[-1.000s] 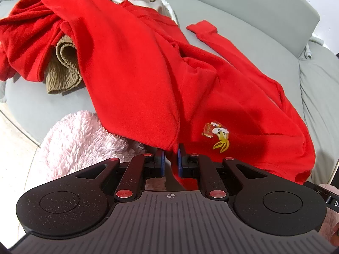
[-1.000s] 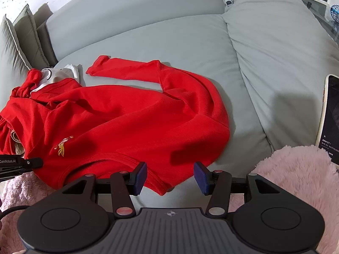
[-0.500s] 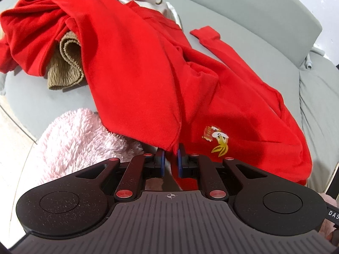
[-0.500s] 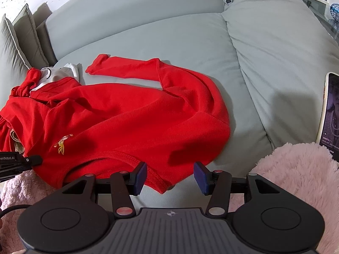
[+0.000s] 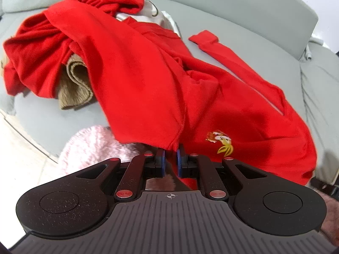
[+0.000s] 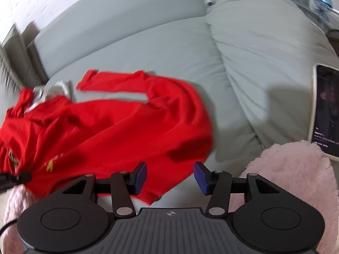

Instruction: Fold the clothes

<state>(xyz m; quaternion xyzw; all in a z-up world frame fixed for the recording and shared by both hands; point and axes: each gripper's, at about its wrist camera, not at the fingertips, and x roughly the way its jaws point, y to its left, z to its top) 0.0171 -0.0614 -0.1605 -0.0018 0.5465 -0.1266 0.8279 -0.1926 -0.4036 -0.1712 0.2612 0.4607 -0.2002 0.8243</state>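
The red sweatshirt (image 5: 211,97) hem is pinched in the nearly closed left tool (image 5: 170,160). The wide-open, empty right tool (image 6: 169,175) is parked right at the hem's free corner, garment stretching away leftward.

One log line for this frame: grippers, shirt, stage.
left gripper: shut on red shirt hem | right gripper: open, at hem | shirt: on grey sofa, one sleeve out | stage: unfolded

One red sweatshirt (image 5: 148,80), one olive-brown knit garment (image 5: 74,89), one white garment (image 5: 148,17), one pink fluffy blanket (image 6: 292,169), one phone (image 6: 325,110), two grippers.
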